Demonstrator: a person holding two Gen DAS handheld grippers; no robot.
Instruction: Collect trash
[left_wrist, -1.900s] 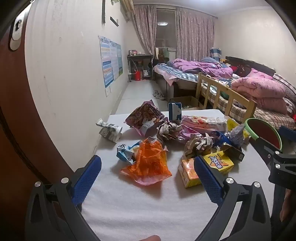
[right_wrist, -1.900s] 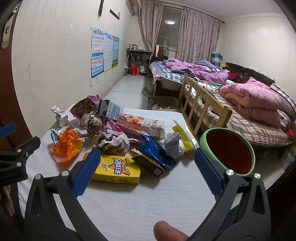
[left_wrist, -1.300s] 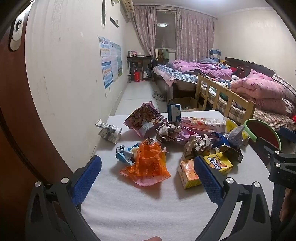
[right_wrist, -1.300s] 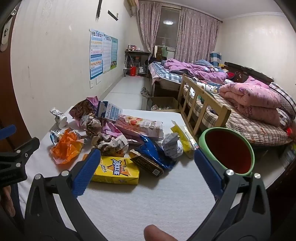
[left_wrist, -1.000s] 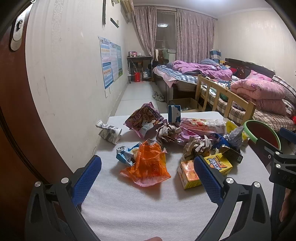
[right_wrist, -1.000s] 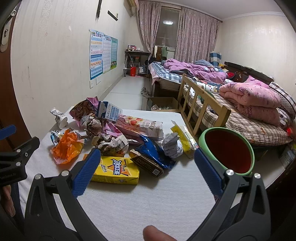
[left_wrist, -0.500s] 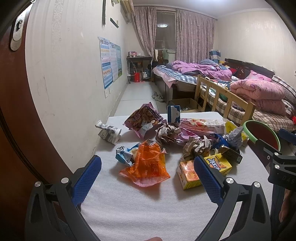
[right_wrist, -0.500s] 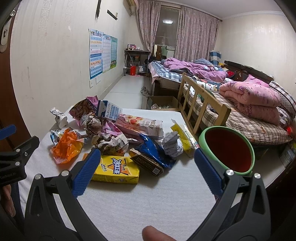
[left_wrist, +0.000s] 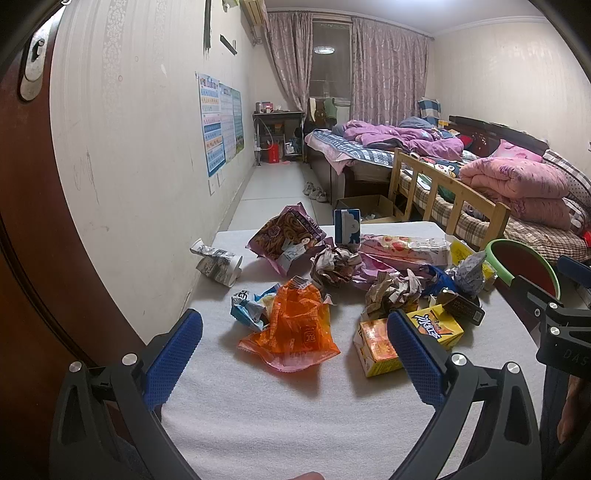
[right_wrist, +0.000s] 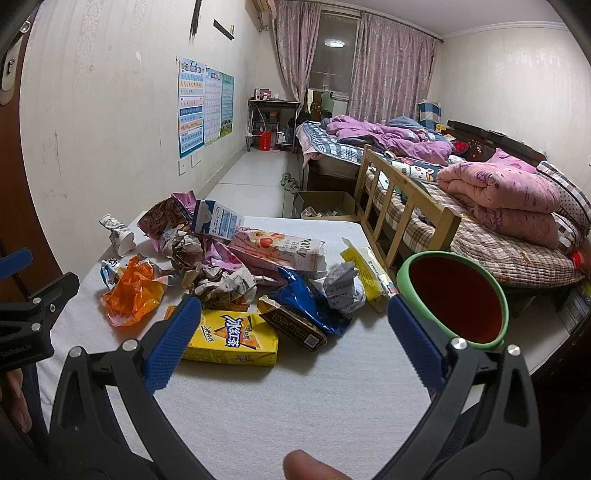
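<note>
Right wrist: yellow carton (right_wrist: 231, 338) flat, lengthwise left-right

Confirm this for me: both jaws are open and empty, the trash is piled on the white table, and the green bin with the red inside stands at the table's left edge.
One detail is wrong. The green bin stands at the right edge of the white table, beside the bed, as the right wrist view shows. The rest holds: the left gripper and right gripper have open, empty jaws, and the trash lies piled on the table.

Left tongs (left_wrist: 293, 334) and right tongs (right_wrist: 293, 332) both gape wide, holding nothing, level above the counter's near edge, side by side.
</note>
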